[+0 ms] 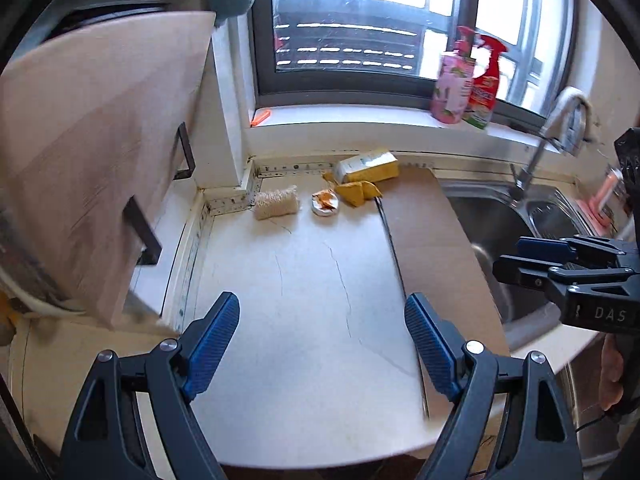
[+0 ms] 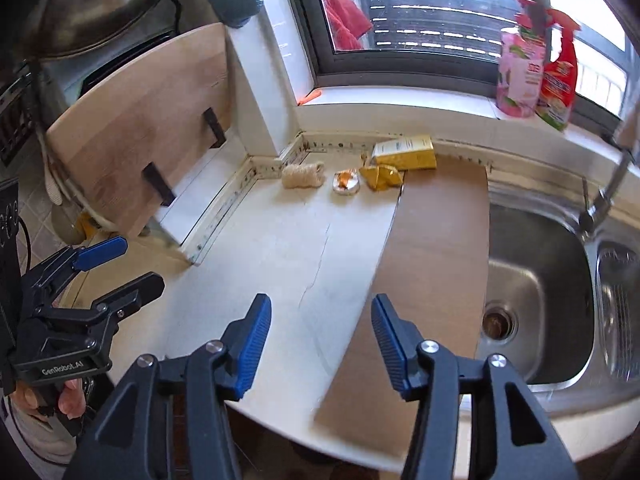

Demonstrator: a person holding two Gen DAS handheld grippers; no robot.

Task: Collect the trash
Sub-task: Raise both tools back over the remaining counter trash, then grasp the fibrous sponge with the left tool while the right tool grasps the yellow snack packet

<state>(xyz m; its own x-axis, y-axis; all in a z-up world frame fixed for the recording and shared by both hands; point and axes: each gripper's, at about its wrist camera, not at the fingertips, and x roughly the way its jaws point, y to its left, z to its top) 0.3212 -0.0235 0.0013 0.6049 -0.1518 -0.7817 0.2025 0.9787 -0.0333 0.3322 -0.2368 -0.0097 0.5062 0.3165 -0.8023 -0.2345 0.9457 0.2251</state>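
**Both tools empty, trash waiting at the back of the desk**

The step in hand looks like the approach: neither tool has reached the litter. The left tool [image 1: 322, 320] stands wide open with nothing between its blue pads, and the right tool [image 2: 321, 322] is parted about halfway, also empty.

The trash lies in a row along the far edge of the desk [image 1: 312, 360], below the window sill: a yellow carton [image 1: 368, 166] on its side against the wall, a crumpled yellow wrapper [image 1: 357, 191] just in front of it, and a small crushed white-and-orange packet [image 1: 325, 204] beside that. A pale fibrous roll [image 1: 277, 202] sits near the corner; whether it counts as trash is hard to judge from here.

The next move probably calls for reaching forward over the desk and lowering one tool around a single piece, the wrapper or packet being the nearest.
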